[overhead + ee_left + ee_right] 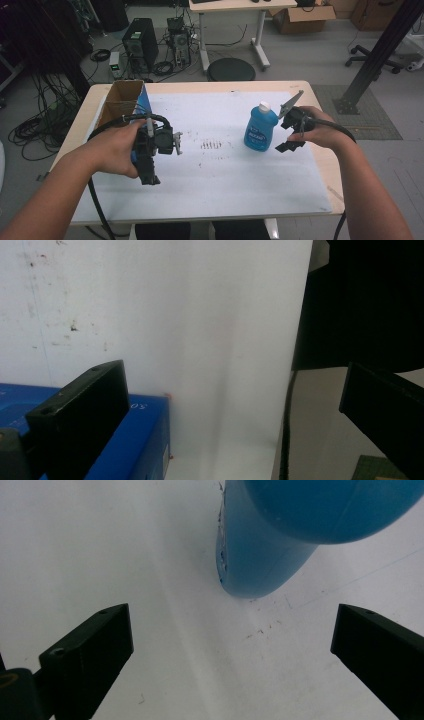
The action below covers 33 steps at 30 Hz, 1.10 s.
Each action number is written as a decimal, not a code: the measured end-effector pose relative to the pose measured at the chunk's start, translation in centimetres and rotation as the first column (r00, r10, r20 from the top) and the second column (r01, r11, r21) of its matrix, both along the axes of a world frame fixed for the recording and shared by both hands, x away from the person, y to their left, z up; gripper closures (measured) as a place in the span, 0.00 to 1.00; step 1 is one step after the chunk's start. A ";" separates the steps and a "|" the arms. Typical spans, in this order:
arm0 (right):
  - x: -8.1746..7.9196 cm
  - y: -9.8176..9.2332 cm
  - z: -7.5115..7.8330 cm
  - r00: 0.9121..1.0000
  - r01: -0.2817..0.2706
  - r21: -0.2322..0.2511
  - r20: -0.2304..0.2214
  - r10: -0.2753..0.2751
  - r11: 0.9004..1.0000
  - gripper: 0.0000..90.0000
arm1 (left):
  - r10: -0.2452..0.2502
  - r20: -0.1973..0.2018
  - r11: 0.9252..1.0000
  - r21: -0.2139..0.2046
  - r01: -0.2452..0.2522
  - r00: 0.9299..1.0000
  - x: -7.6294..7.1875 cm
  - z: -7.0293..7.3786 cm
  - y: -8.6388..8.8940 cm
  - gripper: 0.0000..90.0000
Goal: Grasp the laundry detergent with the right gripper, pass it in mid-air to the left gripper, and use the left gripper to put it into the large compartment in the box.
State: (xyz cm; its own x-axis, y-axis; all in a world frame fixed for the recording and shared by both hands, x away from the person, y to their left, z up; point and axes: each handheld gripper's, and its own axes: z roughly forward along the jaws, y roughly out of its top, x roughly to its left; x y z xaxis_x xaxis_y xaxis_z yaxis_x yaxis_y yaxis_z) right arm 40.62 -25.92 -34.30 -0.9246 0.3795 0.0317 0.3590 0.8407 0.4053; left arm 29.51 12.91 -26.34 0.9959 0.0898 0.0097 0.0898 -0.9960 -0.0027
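The right gripper [290, 135] is held just beside the blue bottle [260, 127], on the side of it away from the cardboard box [120, 100]. In the right gripper view its two black jaws stand wide apart with nothing between them — only the white mat [125, 555] shows in the gap, and the bottle's blue base [260, 555] stands a little beyond the jaw tips, not touched by either one.

The bottle stands upright on the mat, its white cap [264, 106] on top and a label facing the person.

The left gripper [160, 142] is well apart from the bottle, across the stained middle of the mat. Its jaws are also spread wide and grip nothing; in the left gripper view a blue box [135, 440] lies under and beside one jaw — whether the jaw touches it cannot be told — while the other jaw hangs past the mat's edge. In the high view that blue box [142, 107] sits against the cardboard box, on the side facing the bottle.

All of it rests on a wooden table [325, 165].
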 end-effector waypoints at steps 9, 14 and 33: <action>0.0 -0.4 -1.3 0.999 0.040 0.076 0.016 -0.041 0.996 0.04 | -0.003 0.005 1.000 0.004 0.003 1.000 -0.3 -0.2 0.1 0.00; -0.1 -0.3 -2.0 0.998 0.045 0.096 0.028 -0.048 0.994 0.04 | 0.000 0.003 1.000 0.009 0.000 1.000 -0.4 -0.2 0.2 0.00; 0.1 -0.9 -4.5 0.987 0.127 0.251 0.063 -0.147 0.960 0.03 | 0.001 0.022 1.000 0.019 -0.001 1.000 -1.1 -0.3 0.3 0.00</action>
